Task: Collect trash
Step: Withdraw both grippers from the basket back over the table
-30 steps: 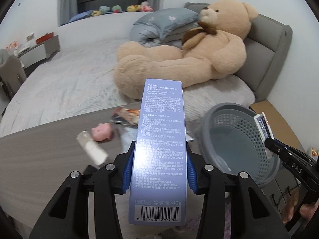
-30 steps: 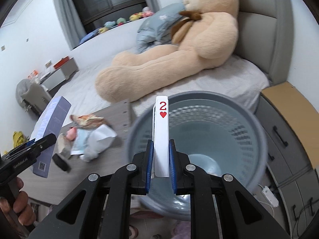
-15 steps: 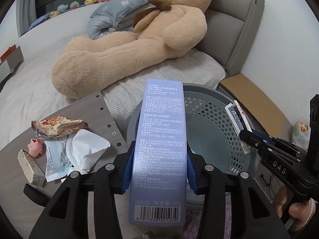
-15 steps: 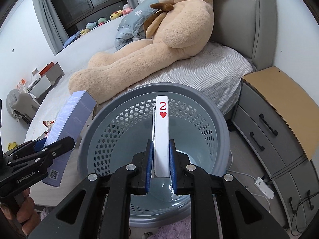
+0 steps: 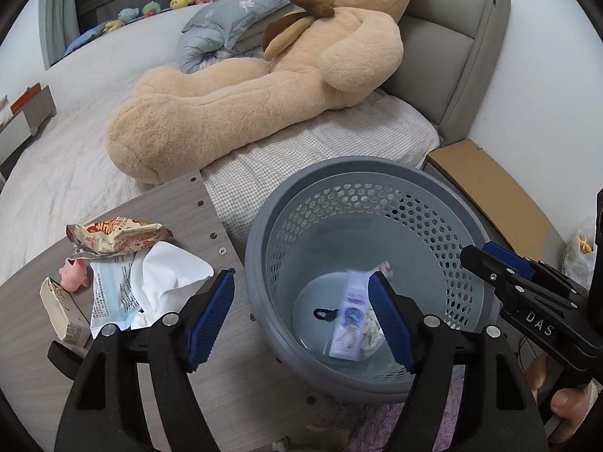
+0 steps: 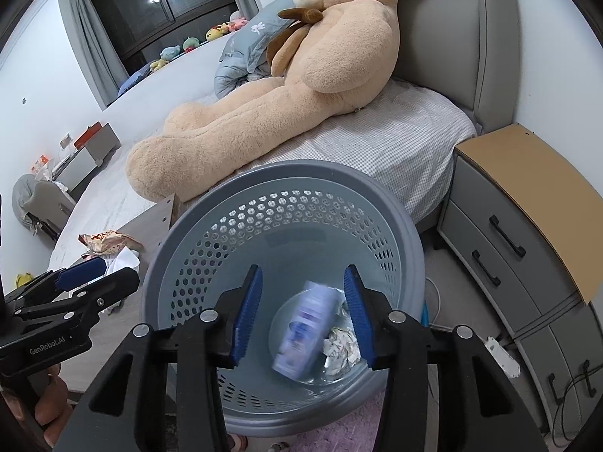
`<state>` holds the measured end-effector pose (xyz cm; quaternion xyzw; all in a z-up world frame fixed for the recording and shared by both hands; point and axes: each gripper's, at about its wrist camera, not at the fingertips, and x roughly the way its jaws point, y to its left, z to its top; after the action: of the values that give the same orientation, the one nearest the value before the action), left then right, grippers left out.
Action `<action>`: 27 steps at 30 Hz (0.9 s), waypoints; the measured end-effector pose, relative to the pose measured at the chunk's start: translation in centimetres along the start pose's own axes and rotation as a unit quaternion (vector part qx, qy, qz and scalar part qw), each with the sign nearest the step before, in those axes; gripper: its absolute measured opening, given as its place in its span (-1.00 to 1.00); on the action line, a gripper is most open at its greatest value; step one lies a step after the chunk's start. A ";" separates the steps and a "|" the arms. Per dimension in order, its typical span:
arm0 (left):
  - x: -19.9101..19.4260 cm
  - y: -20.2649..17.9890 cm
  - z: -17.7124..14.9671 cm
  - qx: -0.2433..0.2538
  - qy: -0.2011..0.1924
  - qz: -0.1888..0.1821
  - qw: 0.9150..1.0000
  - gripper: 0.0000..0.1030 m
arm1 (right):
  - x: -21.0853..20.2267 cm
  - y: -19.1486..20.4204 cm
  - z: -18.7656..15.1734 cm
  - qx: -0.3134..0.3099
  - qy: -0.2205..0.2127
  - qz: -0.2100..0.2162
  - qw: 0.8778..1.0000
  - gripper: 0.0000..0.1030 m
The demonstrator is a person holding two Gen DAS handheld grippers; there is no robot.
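Note:
A grey perforated basket point(image 5: 264, 233) stands beside the wooden table; it also shows in the right wrist view point(image 6: 410, 248). A pale blue box point(image 5: 350, 316) lies at its bottom, blurred in the right wrist view point(image 6: 305, 331), next to crumpled paper point(image 6: 341, 346). My left gripper point(image 5: 301, 312) is open and empty over the basket's near rim. My right gripper point(image 6: 303, 310) is open and empty above the basket. On the table lie a snack wrapper point(image 5: 113, 235), white paper point(image 5: 166, 278), a pink pig toy point(image 5: 75, 273) and a small carton point(image 5: 60, 312).
A bed with a large teddy bear point(image 5: 264, 83) lies behind the table and basket. A grey nightstand point(image 6: 520, 248) with drawers stands to the right of the basket. A pink rug point(image 6: 339, 440) lies under the basket.
Both grippers have opened. The blue box has left my left gripper and the playing card my right one; the box now lies in the basket.

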<state>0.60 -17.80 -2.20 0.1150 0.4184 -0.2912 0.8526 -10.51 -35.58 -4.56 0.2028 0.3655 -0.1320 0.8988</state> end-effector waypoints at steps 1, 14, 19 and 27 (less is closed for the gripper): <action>-0.1 0.0 -0.1 -0.001 -0.001 0.002 1.000 0.46 | 0.0 0.1 0.0 0.000 0.000 0.000 1.000 -0.16; -1.5 1.0 -1.7 -0.032 -0.015 0.031 0.999 0.72 | -1.1 1.0 -1.3 -0.014 0.000 -0.007 1.000 -0.10; -2.4 1.6 -2.0 -0.039 -0.025 0.033 0.998 0.75 | -1.9 1.6 -1.6 -0.018 -0.007 -0.011 1.000 -0.05; -4.5 2.8 -3.2 -0.050 -0.045 0.038 0.997 0.77 | -3.2 3.7 -2.1 -0.037 -0.020 -0.008 0.999 0.02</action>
<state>-2.01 -12.30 -0.80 0.0746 0.3892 -0.2421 0.8856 -12.59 -31.07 -2.65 0.1641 0.3534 -0.1295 0.9118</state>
